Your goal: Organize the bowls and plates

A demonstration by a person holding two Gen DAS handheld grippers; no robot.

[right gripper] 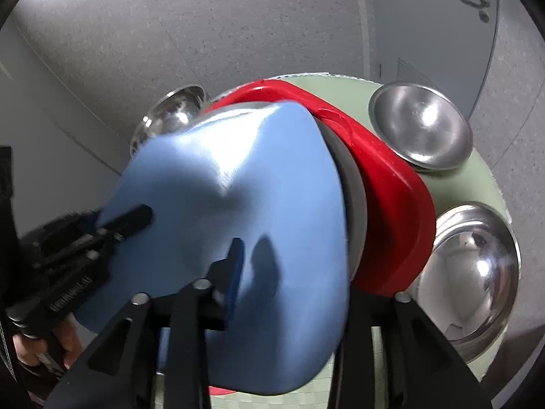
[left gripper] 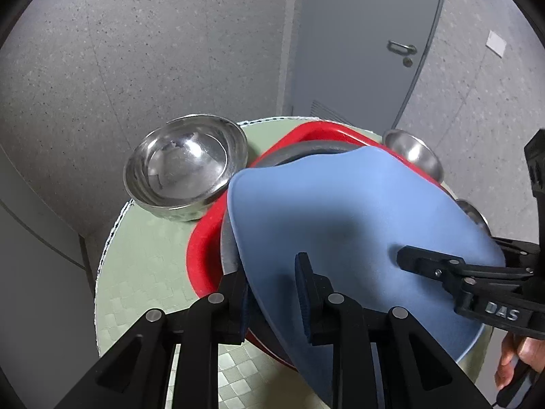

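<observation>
1. Gripping the blue plate (left gripper: pixel 340 225) from both sides, our left gripper (left gripper: pixel 272 293) has its jaws closed over the plate's near rim, and our right gripper (right gripper: pixel 293 272) clamps the opposite rim the same way.
2. We hold the plate tilted above a grey plate (right gripper: pixel 354 184), which lies in a red plate (right gripper: pixel 391 204) at the middle of the table (left gripper: pixel 143 259).
3. We judge the plates to be stacking up, with the blue one not yet set down.
4. Three steel bowls remain unstacked: one at the far left edge (left gripper: pixel 185 165), two along the right edge (right gripper: pixel 420 126) (right gripper: pixel 473 272).
5. Pale green checked cloth covers the round table; speckled grey walls and a grey door (left gripper: pixel 368 44) stand behind.
</observation>
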